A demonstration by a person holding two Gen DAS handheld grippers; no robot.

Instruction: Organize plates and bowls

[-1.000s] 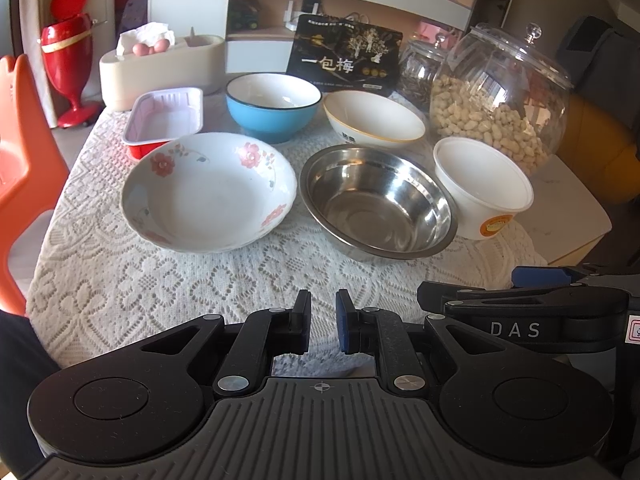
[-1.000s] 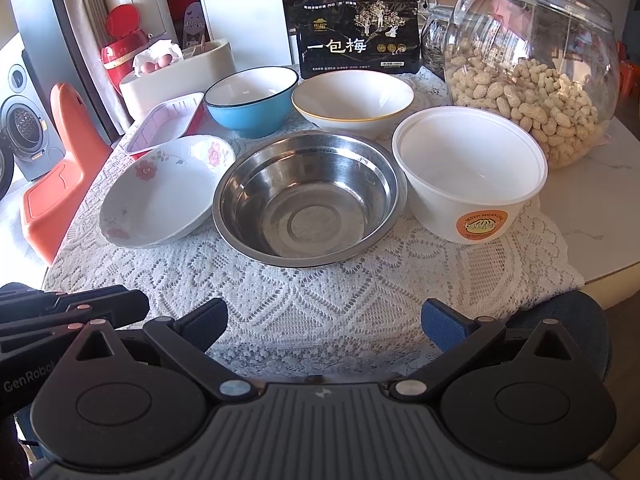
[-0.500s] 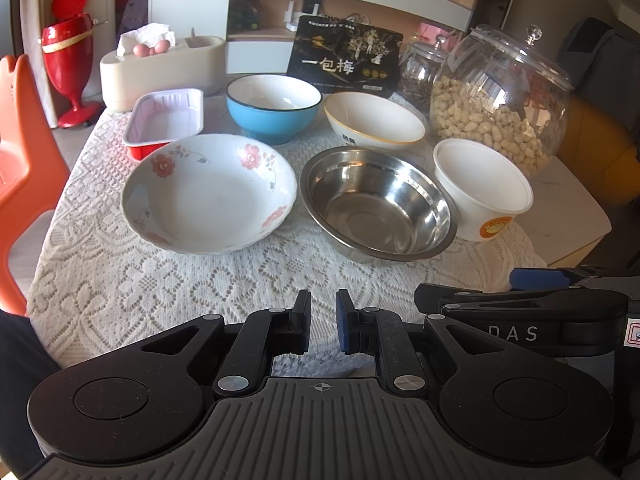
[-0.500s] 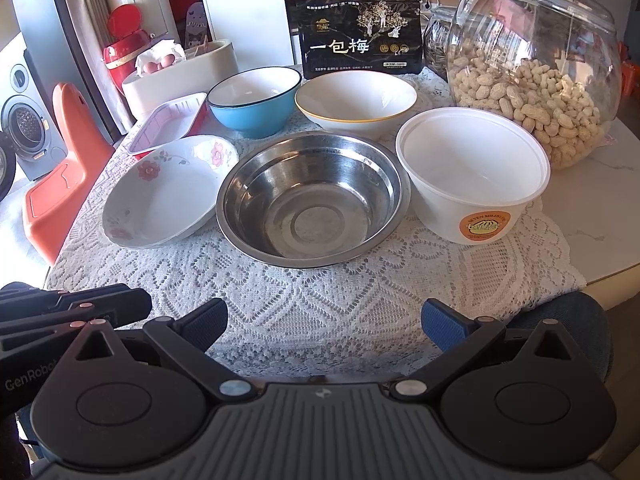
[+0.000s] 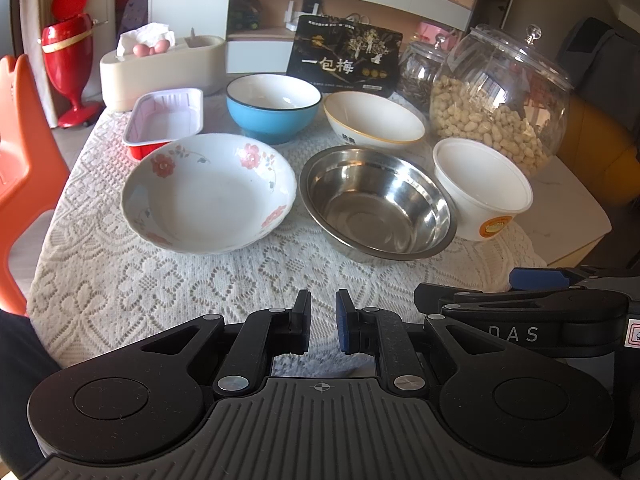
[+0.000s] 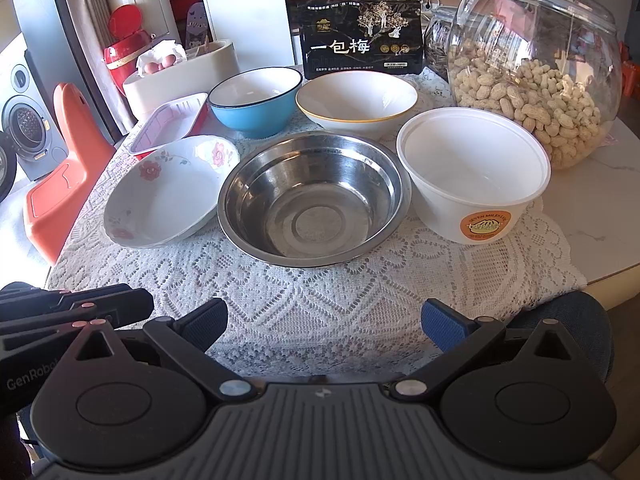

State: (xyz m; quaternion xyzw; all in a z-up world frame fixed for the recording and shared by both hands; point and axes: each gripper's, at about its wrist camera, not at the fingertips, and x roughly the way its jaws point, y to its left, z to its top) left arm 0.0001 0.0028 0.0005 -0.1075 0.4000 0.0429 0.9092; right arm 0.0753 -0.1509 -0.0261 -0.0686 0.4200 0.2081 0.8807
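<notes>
On the lace cloth stand a flowered plate [image 5: 208,192] [image 6: 168,196], a steel bowl [image 5: 378,202] [image 6: 314,198], a white paper tub [image 5: 482,186] [image 6: 472,168], a blue bowl [image 5: 274,106] [image 6: 254,98], a cream bowl with a yellow rim [image 5: 374,120] [image 6: 356,100] and a red foil tray [image 5: 164,120] [image 6: 170,128]. My left gripper [image 5: 323,326] hangs near the table's front edge, shut with a narrow slit and nothing in it. My right gripper [image 6: 324,320] hovers beside it, open and empty, in front of the steel bowl.
A big glass jar of peanuts [image 5: 500,100] [image 6: 532,76], a smaller jar [image 5: 420,72] and a black box [image 5: 348,60] [image 6: 360,44] line the back. A cream tissue holder [image 5: 160,68] stands back left. An orange chair [image 5: 24,140] flanks the table's left side.
</notes>
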